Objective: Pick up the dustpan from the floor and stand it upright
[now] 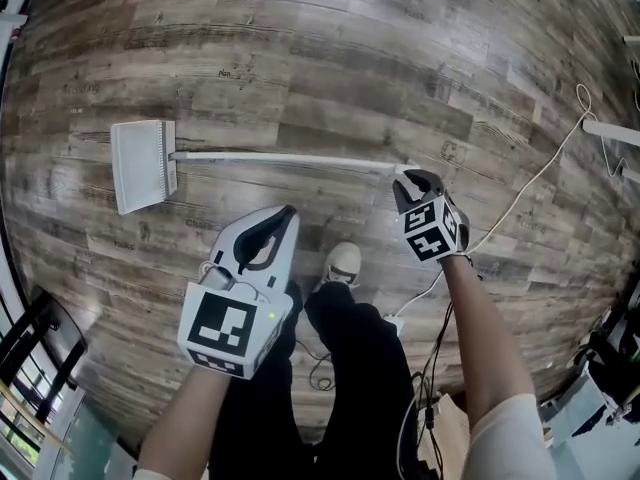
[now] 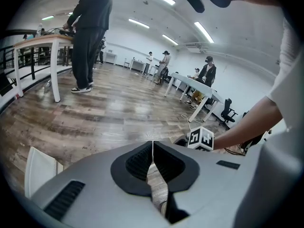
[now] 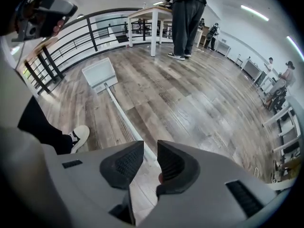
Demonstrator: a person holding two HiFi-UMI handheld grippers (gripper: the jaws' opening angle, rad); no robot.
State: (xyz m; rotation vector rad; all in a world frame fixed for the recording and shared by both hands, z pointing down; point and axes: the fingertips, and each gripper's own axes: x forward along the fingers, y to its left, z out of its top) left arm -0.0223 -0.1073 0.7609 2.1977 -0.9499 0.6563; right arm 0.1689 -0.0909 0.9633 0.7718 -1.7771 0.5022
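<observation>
The white dustpan point(image 1: 145, 165) lies flat on the wooden floor, its long thin handle point(image 1: 280, 157) running right to my right gripper point(image 1: 405, 175). In the right gripper view the pan point(image 3: 99, 73) is far up the floor and the handle point(image 3: 121, 113) leads down into the gap of my right gripper point(image 3: 150, 153). Its jaws stand apart, wider than the handle, and the pads do not press on it. My left gripper point(image 1: 285, 213) hovers above the floor below the handle's middle, apart from it. Its jaws point(image 2: 152, 148) meet at the tips with nothing between them. The pan's edge point(image 2: 40, 167) shows at the lower left of that view.
A white cable point(image 1: 530, 183) curves over the floor to the right. The person's shoe point(image 1: 343, 263) stands just below the handle. A black railing point(image 1: 30, 358) borders the floor at the lower left. A person point(image 3: 185, 18) stands by a table point(image 3: 152, 13) far off; more tables point(image 2: 199, 87) stand beyond.
</observation>
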